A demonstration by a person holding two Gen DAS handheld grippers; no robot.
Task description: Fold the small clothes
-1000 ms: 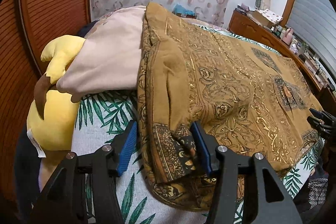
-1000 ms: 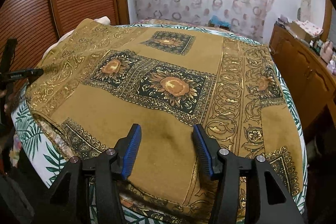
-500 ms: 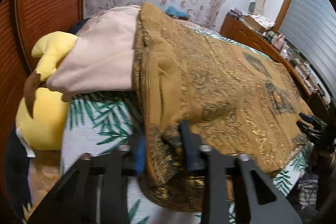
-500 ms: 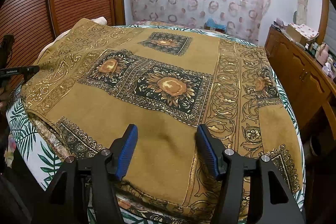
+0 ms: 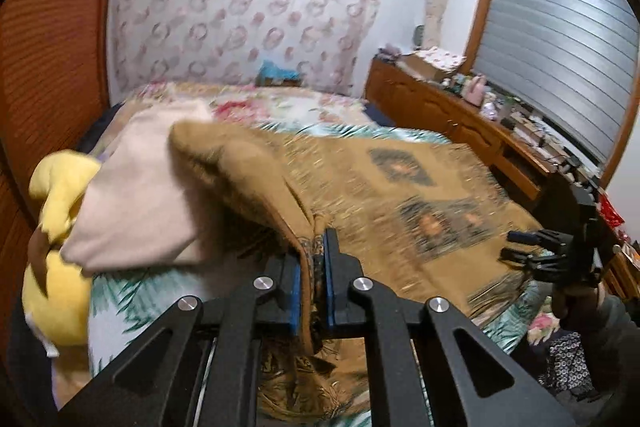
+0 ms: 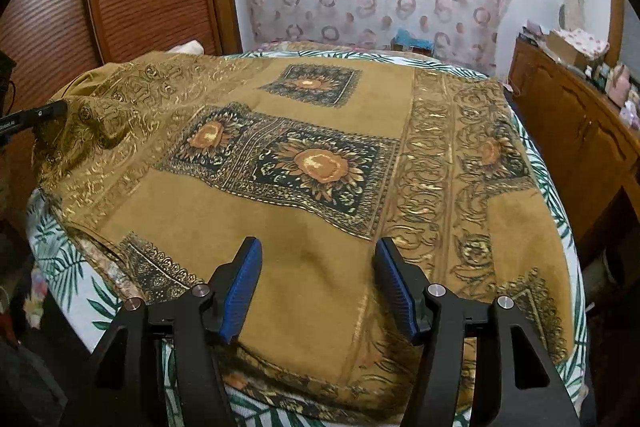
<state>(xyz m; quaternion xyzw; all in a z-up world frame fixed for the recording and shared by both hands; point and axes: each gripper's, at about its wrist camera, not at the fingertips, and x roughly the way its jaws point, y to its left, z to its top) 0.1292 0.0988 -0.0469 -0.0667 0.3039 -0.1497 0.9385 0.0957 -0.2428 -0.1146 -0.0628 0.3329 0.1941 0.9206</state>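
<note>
Left wrist view: left gripper [image 5: 312,291] clenched on edge of ochre patterned garment [image 6: 320,163], spread over leaf-print bed [image 6: 60,259]. Right gripper [image 6: 318,287] spread wide above near hem. Pinch hem, lift both evenly, avoid dragging.

On my left, a pink cushion [image 5: 140,203] and yellow plush toy [image 5: 56,247] crowd the bed edge; on my right, a wooden dresser [image 6: 580,139] hems the bedside gap.
</note>
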